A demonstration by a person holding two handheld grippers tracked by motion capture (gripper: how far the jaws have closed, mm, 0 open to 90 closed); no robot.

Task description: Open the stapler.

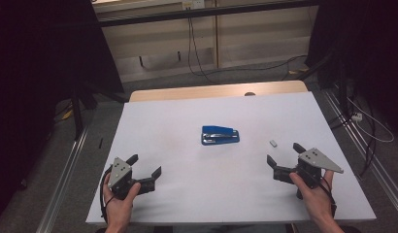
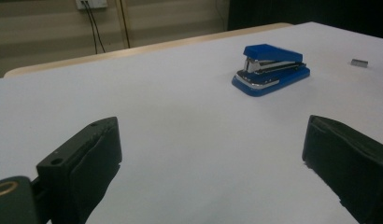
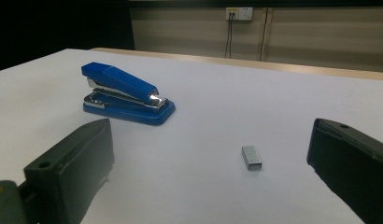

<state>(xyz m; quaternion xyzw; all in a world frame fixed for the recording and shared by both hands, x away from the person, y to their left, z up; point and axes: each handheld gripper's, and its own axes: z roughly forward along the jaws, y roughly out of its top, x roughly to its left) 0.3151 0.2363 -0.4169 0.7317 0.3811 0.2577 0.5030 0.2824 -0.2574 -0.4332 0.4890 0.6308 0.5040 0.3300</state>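
Jaws of the left gripper [image 1: 147, 165] stand wide apart with nothing between them, low over the white table [image 1: 187, 194] at its near left. In the left gripper view the blue stapler [image 2: 271, 70] lies well ahead of those jaws and nearer the right one, its top arm raised a little over the metal magazine. From above, the stapler [image 1: 220, 135] sits on the table between the two grippers and beyond both. A small grey strip of staples [image 1: 273, 143] lies to its right, just ahead of the right gripper [image 1: 286, 154]. That gripper's jaws are also spread and empty; in the right gripper view the staple strip [image 3: 251, 157] rests between them, closer to the right jaw, and the stapler [image 3: 126, 94] lies farther off, beyond the left jaw.
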